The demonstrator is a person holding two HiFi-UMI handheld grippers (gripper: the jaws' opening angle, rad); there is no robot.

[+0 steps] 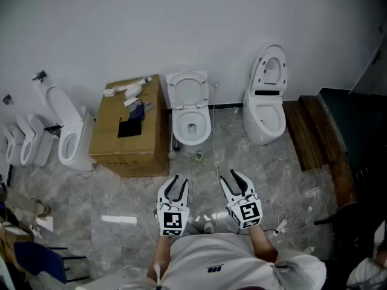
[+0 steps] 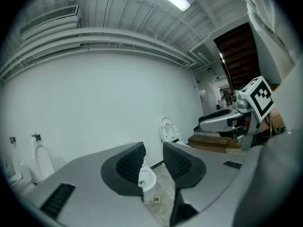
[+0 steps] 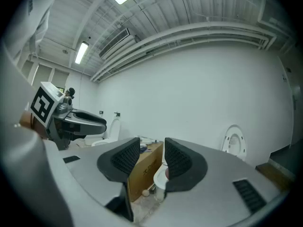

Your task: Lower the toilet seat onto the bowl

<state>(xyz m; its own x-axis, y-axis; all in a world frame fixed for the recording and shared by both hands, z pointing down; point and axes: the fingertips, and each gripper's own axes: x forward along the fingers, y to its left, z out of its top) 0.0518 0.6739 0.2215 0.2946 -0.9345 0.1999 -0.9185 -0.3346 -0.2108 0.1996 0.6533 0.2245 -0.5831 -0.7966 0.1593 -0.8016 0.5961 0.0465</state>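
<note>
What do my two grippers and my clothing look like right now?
The left gripper and right gripper match: white bodies and curved jaws lined with dark ribbed pads. Each carries a marker cube printed with black-and-white squares. The person wears a white shirt.

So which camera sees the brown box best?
The head view: the whole box shows from above, with things on top. The right gripper view shows only a slice between its fingers. The left gripper view doesn't show it.
</note>
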